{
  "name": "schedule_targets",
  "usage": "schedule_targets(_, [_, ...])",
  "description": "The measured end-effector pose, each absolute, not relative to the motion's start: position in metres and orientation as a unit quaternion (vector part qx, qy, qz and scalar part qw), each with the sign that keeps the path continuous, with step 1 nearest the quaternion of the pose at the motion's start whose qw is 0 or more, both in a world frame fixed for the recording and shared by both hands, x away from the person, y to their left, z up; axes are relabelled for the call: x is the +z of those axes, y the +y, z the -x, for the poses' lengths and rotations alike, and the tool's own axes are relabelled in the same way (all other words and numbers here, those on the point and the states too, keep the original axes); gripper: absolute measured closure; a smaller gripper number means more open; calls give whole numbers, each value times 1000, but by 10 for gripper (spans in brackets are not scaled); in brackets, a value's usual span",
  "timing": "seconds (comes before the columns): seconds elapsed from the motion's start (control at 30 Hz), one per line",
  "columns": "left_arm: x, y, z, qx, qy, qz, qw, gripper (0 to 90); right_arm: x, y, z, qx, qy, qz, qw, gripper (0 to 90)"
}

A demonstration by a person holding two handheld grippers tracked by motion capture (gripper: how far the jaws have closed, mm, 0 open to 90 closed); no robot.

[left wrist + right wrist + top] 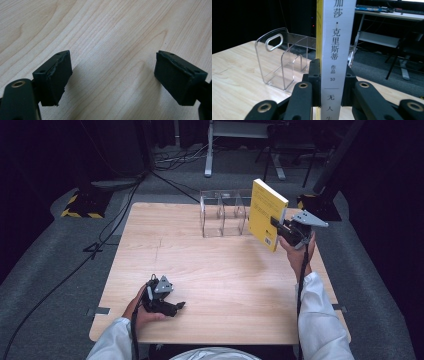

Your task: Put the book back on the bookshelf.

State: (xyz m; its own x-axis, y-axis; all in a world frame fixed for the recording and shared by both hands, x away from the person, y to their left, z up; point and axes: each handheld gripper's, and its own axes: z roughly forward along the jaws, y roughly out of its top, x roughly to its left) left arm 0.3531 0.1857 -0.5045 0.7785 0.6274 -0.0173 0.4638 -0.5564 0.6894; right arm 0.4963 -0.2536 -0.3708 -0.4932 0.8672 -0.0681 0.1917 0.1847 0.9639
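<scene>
Yellow paperback book with a white spine (266, 212) is the held object, upright above the right rear of the pale wooden table (215, 285). Going left to right: the left gripper (176, 307) rests low near the front left edge, its jaws wide apart with nothing between them. A clear acrylic divided file rack (222, 212) stands at the rear. Just right of it, the right gripper (276, 226) clamps the book by its spine.

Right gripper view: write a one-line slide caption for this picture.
Right hand-held gripper clamps an upright yellow book with a white spine beside a clear acrylic divided book stand on the light wooden table.
</scene>
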Motion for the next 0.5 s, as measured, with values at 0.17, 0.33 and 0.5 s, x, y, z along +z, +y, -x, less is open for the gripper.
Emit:
schedule_targets(0.17, [-504, 186, -353, 116, 312, -874, 353, 153, -368, -245, -510, 512, 690, -385, 336, 762])
schedule_targets(0.33, [-504, 186, -353, 116, 312, -874, 353, 153, -371, -237, -522, 509, 689, -390, 337, 762])
schedule_targets(0.5, [-505, 185, -352, 118, 315, -873, 353, 153, -375, -233, -533, 505, 687, -402, 333, 762])
